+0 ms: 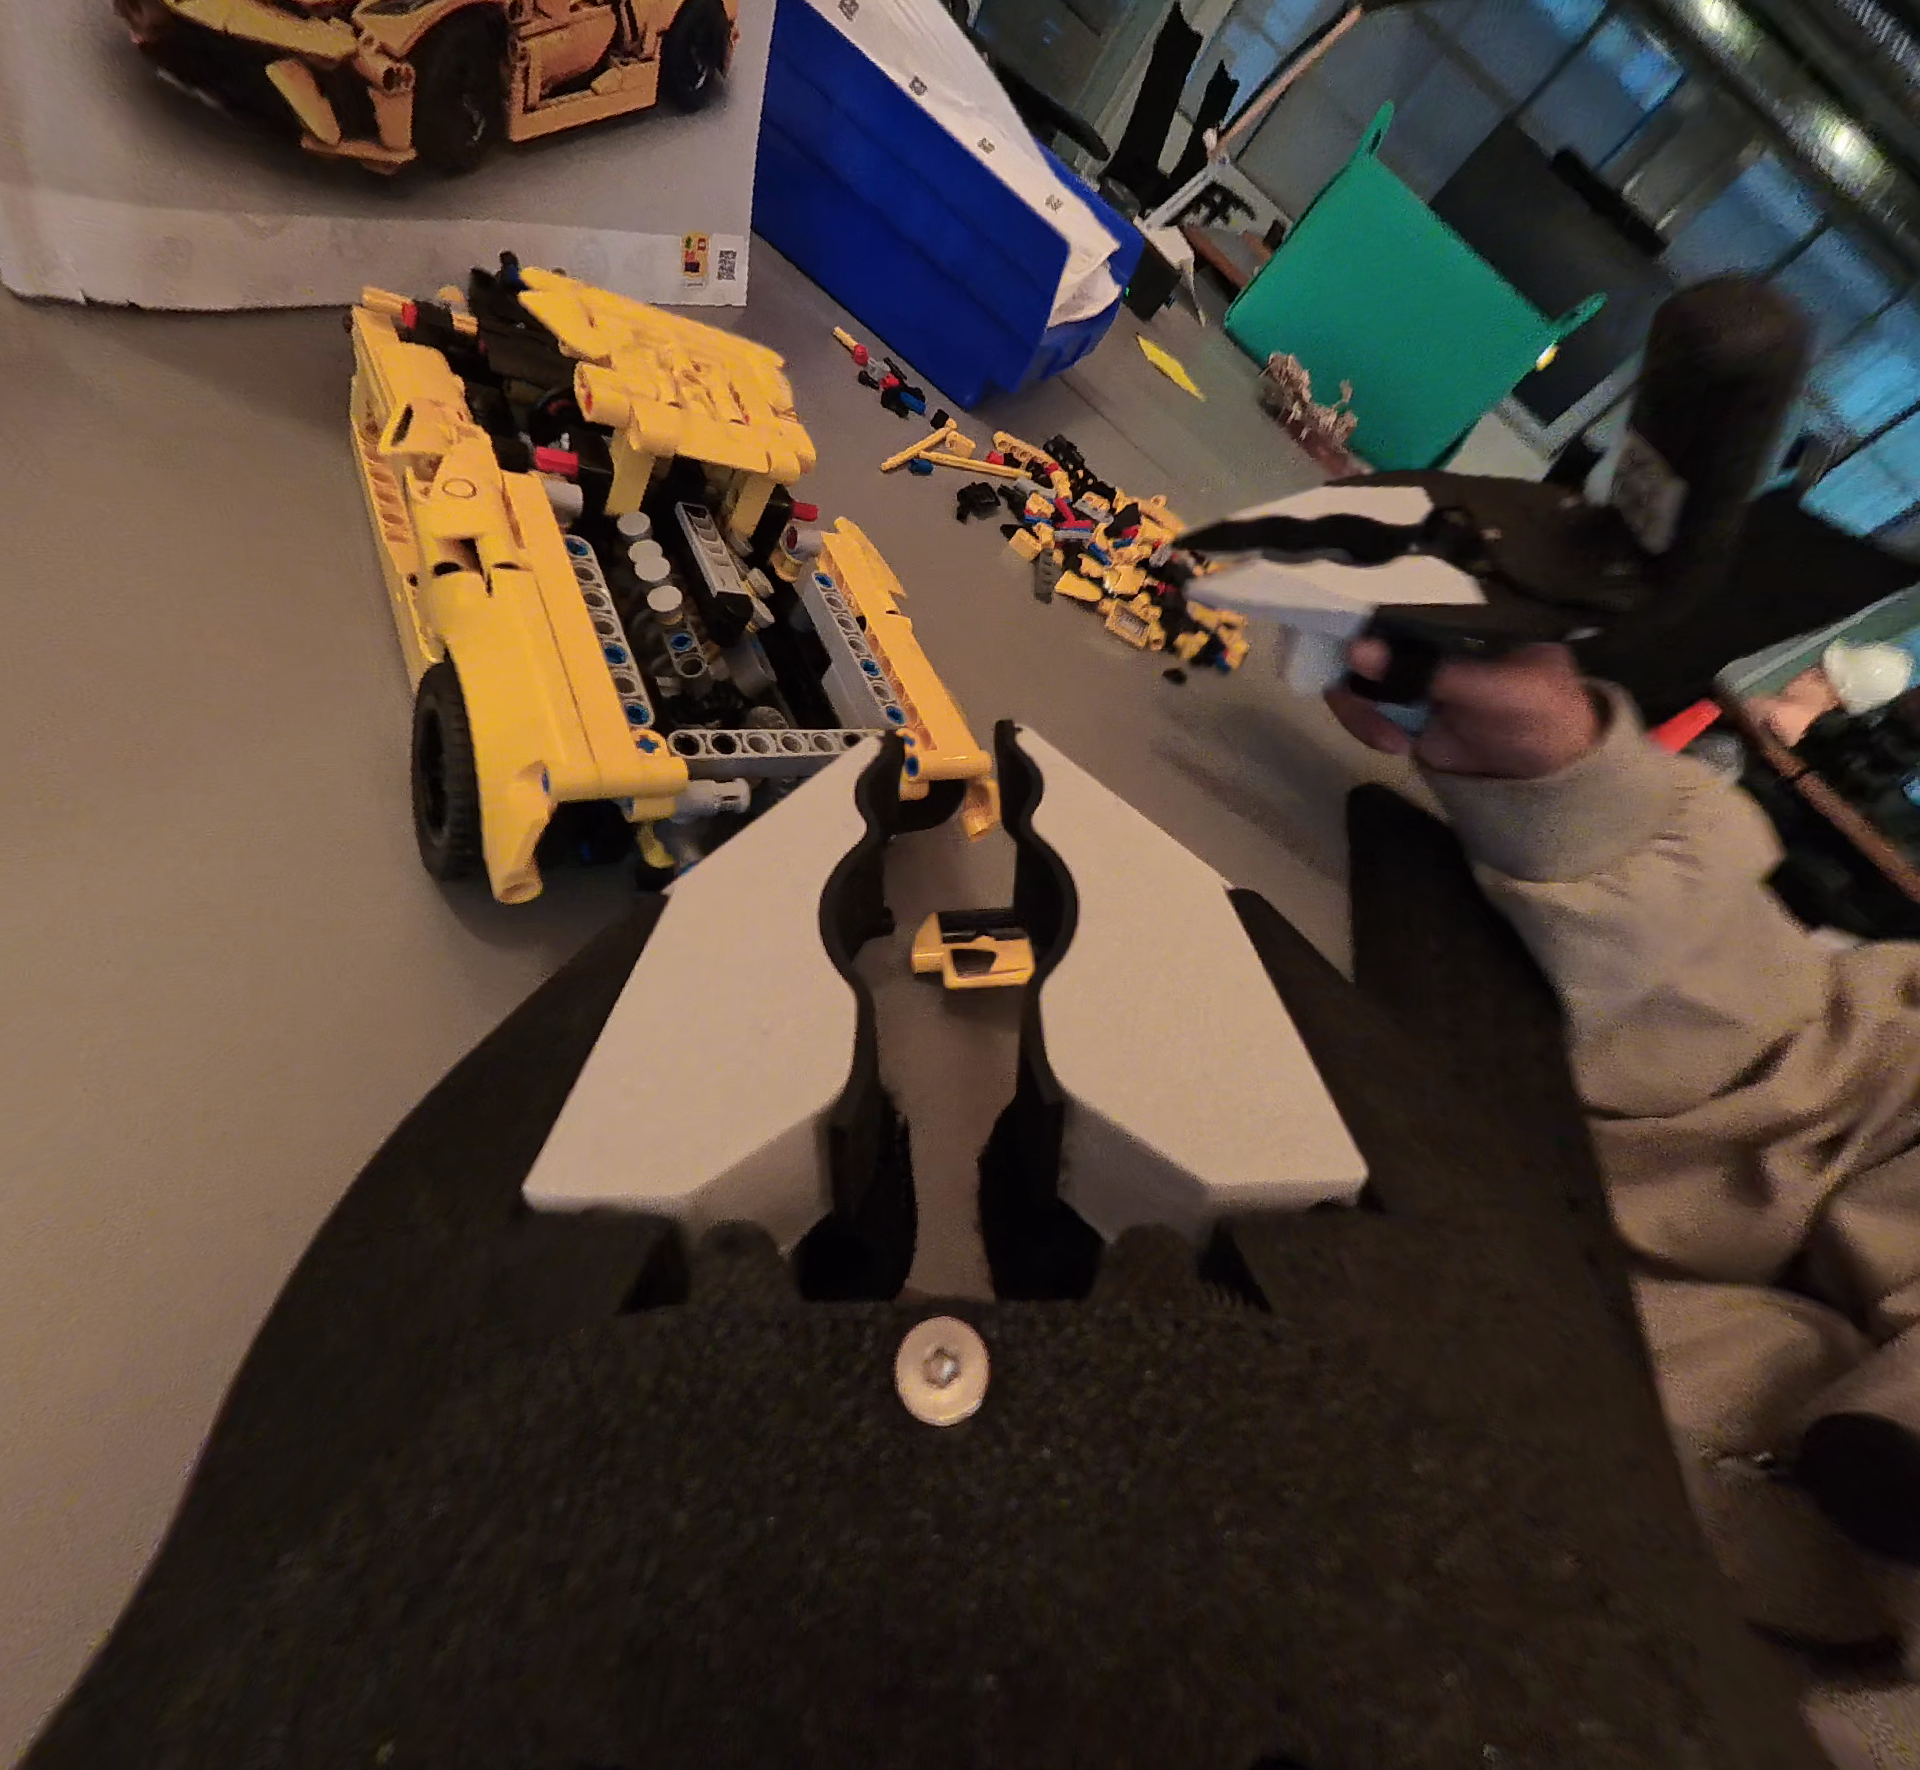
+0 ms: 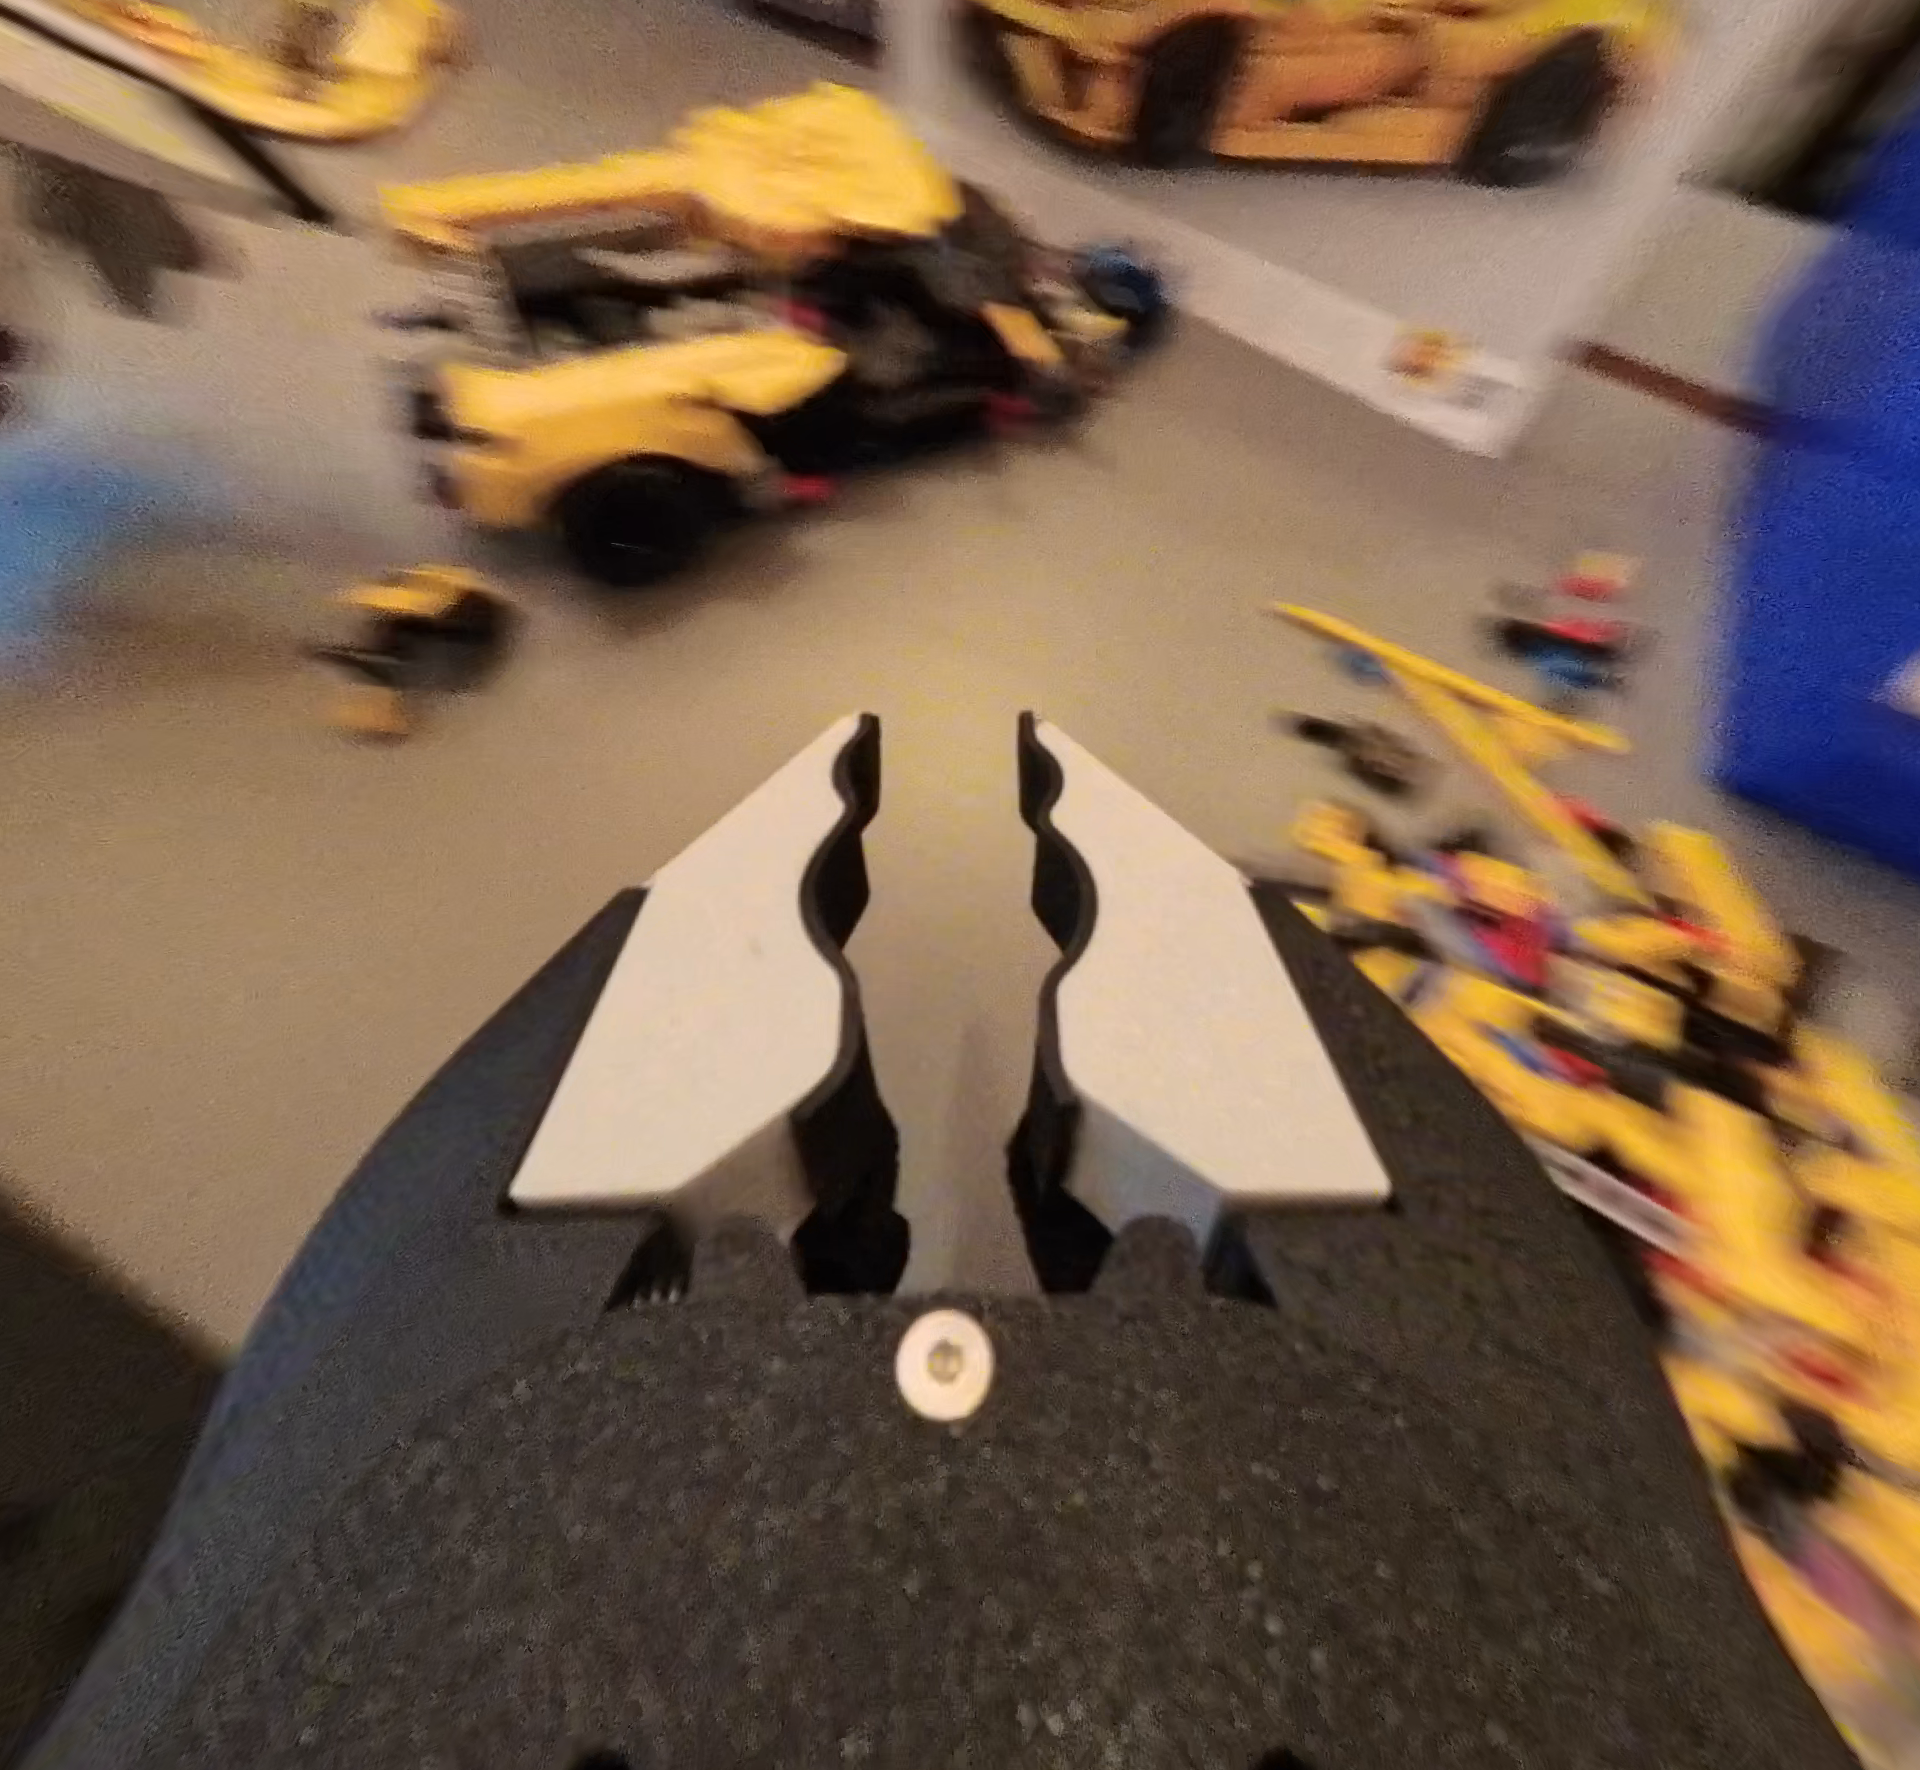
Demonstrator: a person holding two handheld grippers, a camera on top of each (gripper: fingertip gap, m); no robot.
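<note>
A partly built yellow and black brick car (image 1: 582,577) stands on the grey table (image 1: 208,889). My left gripper (image 1: 948,741) is open, its tips either side of the car's near corner, and I cannot tell whether they touch it. A small yellow and black piece (image 1: 971,962) lies on the table below the fingers. My right gripper (image 1: 1195,562), held by a hand in a beige sleeve (image 1: 1662,993), hovers over a pile of loose pieces (image 1: 1112,567). In the blurred right wrist view my right gripper (image 2: 949,733) is open and empty, with the car (image 2: 727,370) ahead and the pile (image 2: 1558,1045) to its right.
A large printed picture of the finished car (image 1: 395,6) lies behind the model. A blue bin (image 1: 914,193) and a green bin (image 1: 1392,318) stand at the back right. A few small loose pieces (image 1: 894,380) lie near the blue bin.
</note>
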